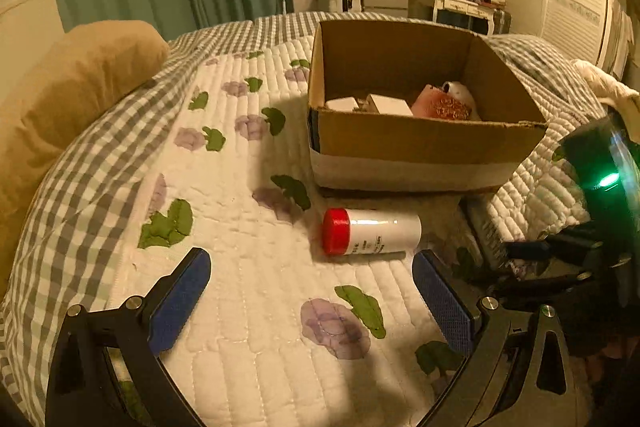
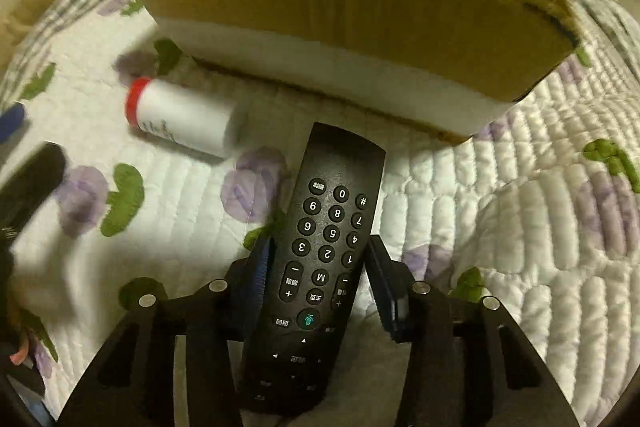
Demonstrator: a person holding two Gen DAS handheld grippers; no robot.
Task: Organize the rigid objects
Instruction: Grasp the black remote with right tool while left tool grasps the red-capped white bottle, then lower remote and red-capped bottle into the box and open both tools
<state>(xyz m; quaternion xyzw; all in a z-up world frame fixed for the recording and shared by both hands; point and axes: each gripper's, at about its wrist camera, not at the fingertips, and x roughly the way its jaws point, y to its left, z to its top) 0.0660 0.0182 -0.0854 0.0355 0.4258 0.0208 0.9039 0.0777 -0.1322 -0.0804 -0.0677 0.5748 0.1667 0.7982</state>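
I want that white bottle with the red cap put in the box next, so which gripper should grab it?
Left. The left gripper is open and empty, with the bottle lying just ahead between its fingers. The right gripper is shut on the remote, so it likely must unload into the cardboard box first.
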